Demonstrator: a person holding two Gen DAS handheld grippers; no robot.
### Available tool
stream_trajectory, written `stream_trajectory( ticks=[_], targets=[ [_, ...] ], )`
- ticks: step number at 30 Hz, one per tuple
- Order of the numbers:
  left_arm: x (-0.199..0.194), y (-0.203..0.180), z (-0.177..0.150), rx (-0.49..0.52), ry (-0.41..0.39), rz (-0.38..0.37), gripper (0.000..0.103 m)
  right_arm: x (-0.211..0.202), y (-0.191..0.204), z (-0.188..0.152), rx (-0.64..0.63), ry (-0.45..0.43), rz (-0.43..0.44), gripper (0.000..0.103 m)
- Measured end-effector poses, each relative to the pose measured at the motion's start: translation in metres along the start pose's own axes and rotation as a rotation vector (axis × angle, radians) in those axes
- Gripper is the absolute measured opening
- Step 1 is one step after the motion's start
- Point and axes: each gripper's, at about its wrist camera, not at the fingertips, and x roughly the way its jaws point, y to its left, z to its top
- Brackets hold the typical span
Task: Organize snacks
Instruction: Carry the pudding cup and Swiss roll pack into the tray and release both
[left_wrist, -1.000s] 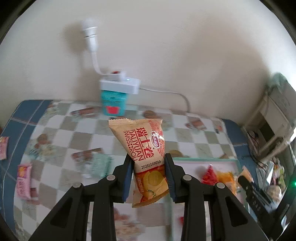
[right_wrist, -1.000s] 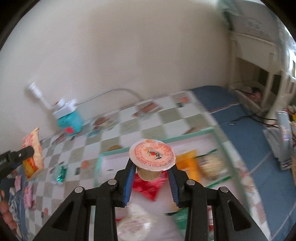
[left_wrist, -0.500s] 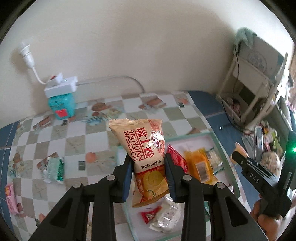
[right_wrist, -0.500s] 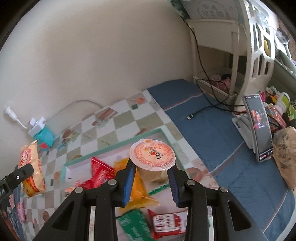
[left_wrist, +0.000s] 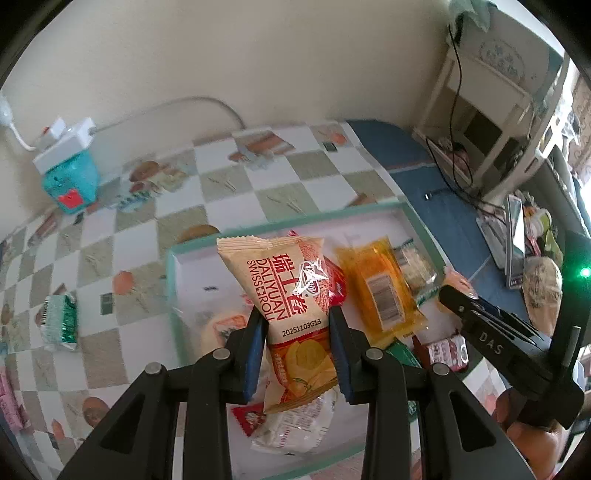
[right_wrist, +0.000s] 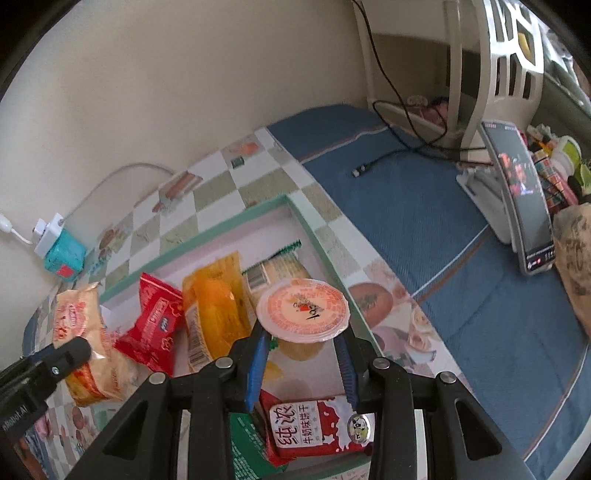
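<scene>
My left gripper (left_wrist: 295, 314) is shut on a tan Swiss roll packet (left_wrist: 284, 280), held upright over the left half of the green-rimmed tray (left_wrist: 295, 218). My right gripper (right_wrist: 301, 334) holds a jelly cup (right_wrist: 303, 308) with an orange foil lid above the tray's right side (right_wrist: 207, 236). Its jaws are just starting to open, and the cup still sits between the pads. In the tray lie an orange packet (left_wrist: 380, 291), a red packet (right_wrist: 155, 325), a red-and-white milk biscuit packet (right_wrist: 310, 424) and other wrapped snacks. The Swiss roll packet (right_wrist: 79, 321) also shows at the left of the right wrist view.
A green packet (left_wrist: 59, 321) and pink packets (left_wrist: 7, 398) lie loose on the checked tablecloth left of the tray. A teal box under a white power strip (left_wrist: 70, 177) stands by the wall. A phone on a stand (right_wrist: 524, 192) and a white shelf (right_wrist: 480, 74) are to the right.
Both grippers have swung right and sunk toward the tray with their snacks. The tray now fills the middle of both views and looks closer.
</scene>
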Motion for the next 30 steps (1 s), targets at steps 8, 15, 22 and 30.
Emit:
stream_trajectory(
  ticks=[8, 15, 22, 30],
  targets=[
    [0.003, -0.002, -0.001, 0.007, 0.034, 0.0, 0.062, 0.003, -0.002, -0.001, 0.01, 0.025, 0.0, 0.055],
    [-0.008, 0.026, 0.004, -0.069, 0.01, 0.04, 0.069, -0.001, 0.004, -0.001, -0.001, 0.019, -0.006, 0.071],
    [-0.003, 0.07, 0.001, -0.166, 0.031, 0.156, 0.081, -0.002, 0.015, -0.002, -0.033, 0.011, 0.021, 0.09],
    [-0.009, 0.125, -0.008, -0.291, 0.009, 0.237, 0.095, -0.001, 0.042, -0.01, -0.103, 0.01, 0.056, 0.102]
  ],
)
